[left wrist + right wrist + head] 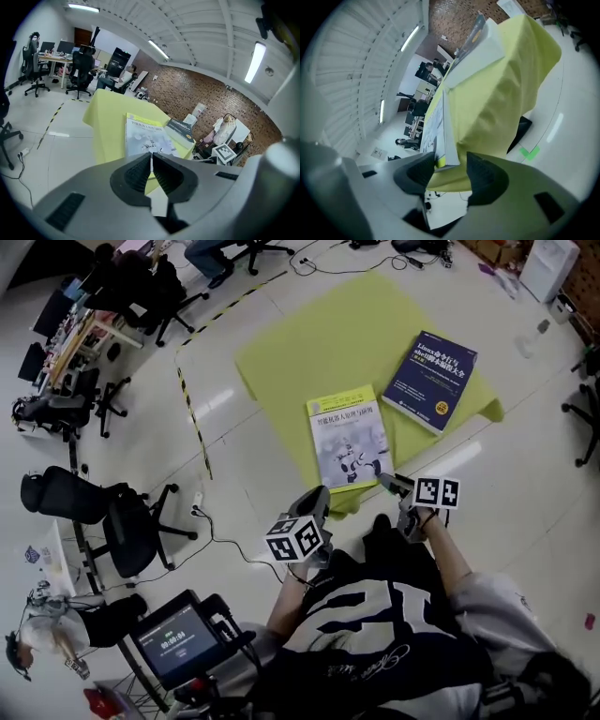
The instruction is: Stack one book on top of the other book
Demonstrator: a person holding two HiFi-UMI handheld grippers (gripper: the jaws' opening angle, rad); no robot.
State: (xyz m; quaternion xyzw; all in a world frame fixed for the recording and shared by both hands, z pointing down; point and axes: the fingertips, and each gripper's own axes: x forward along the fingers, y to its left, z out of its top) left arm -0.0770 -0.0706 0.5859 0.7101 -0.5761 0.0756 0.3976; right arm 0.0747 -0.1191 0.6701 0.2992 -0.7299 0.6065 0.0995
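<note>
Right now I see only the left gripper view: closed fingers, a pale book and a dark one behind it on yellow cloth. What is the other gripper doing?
Observer: The right gripper has its fingers wide apart, with the near corner of the white-and-yellow paperback book between them, not pinched.
Operator: Is the dark book already on top of the pale one? From here they seem to overlap.
Observer: No. In the head view the dark blue paperback book lies flat on the yellow-green cloth, beside the pale book, farther off and to its right. Only their nearest corners come close.
</note>
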